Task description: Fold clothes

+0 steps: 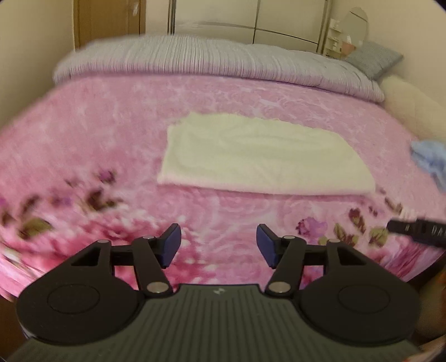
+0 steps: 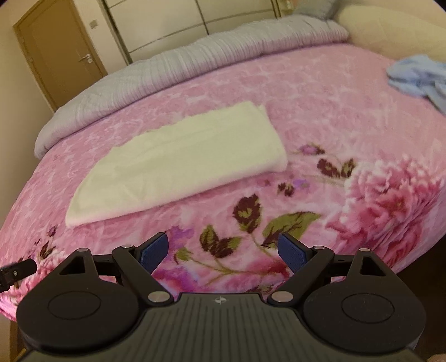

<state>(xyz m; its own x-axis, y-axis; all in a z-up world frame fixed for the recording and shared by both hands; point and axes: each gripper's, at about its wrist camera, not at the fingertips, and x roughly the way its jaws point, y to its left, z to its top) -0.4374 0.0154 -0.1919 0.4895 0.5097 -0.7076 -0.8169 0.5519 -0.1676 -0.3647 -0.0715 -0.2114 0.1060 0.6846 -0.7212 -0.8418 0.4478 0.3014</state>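
A cream-white garment (image 1: 259,156) (image 2: 181,158) lies folded into a long flat rectangle on the pink floral blanket (image 1: 111,133) (image 2: 334,111). My left gripper (image 1: 218,245) hovers open above the blanket's near edge, short of the garment, with nothing between its blue pads. My right gripper (image 2: 223,252) is also open and empty, above the flower print to the right of the garment's near end. The tip of the right gripper (image 1: 415,229) shows at the right edge of the left wrist view. The tip of the left gripper (image 2: 16,271) shows at the left edge of the right wrist view.
A crumpled light-blue garment (image 1: 430,161) (image 2: 418,78) lies at the bed's right side. A grey striped duvet (image 1: 209,58) (image 2: 167,72) is rolled along the far edge, a grey pillow (image 1: 373,60) beside it. Wardrobe doors (image 2: 172,19) and a brown door (image 2: 61,53) stand behind.
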